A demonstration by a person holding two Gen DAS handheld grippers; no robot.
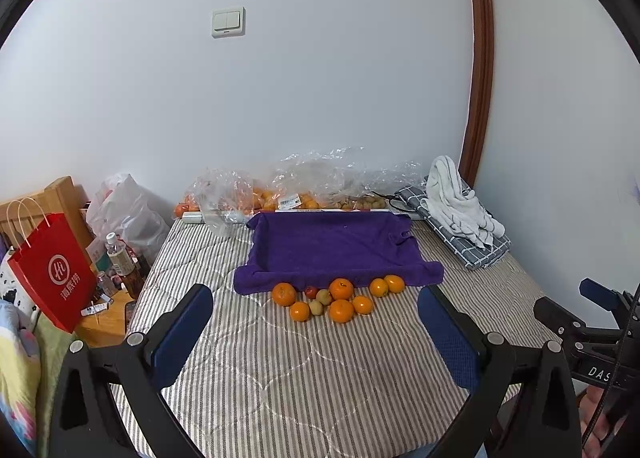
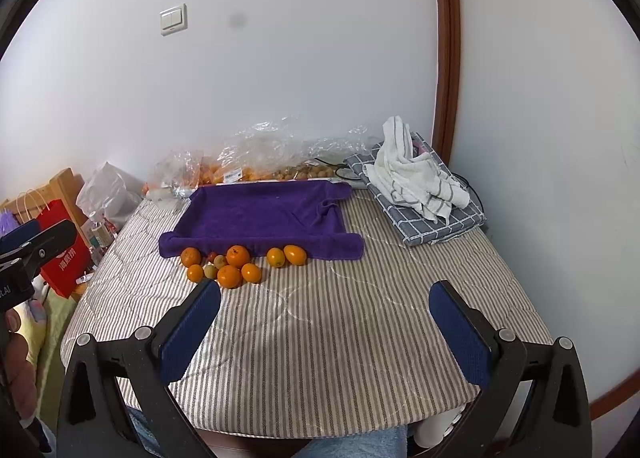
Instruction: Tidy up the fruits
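Observation:
Several oranges (image 1: 341,310) (image 2: 229,276), a few small greenish-brown fruits (image 1: 316,307) (image 2: 211,271) and one small red fruit (image 1: 311,291) lie clustered on the striped table (image 1: 280,370) (image 2: 320,338), against the front edge of a purple towel-lined tray (image 1: 328,246) (image 2: 260,214). My left gripper (image 1: 316,294) is open and empty, well short of the fruit. My right gripper (image 2: 326,290) is open and empty, nearer than the fruit and to its right. The right gripper also shows at the left wrist view's right edge (image 1: 596,294).
Clear plastic bags of fruit (image 1: 296,186) (image 2: 256,162) lie along the wall behind the tray. A white towel on grey checked cloth (image 1: 460,210) (image 2: 420,182) sits back right. A red paper bag (image 1: 52,270) and bottles (image 1: 120,258) stand left of the table.

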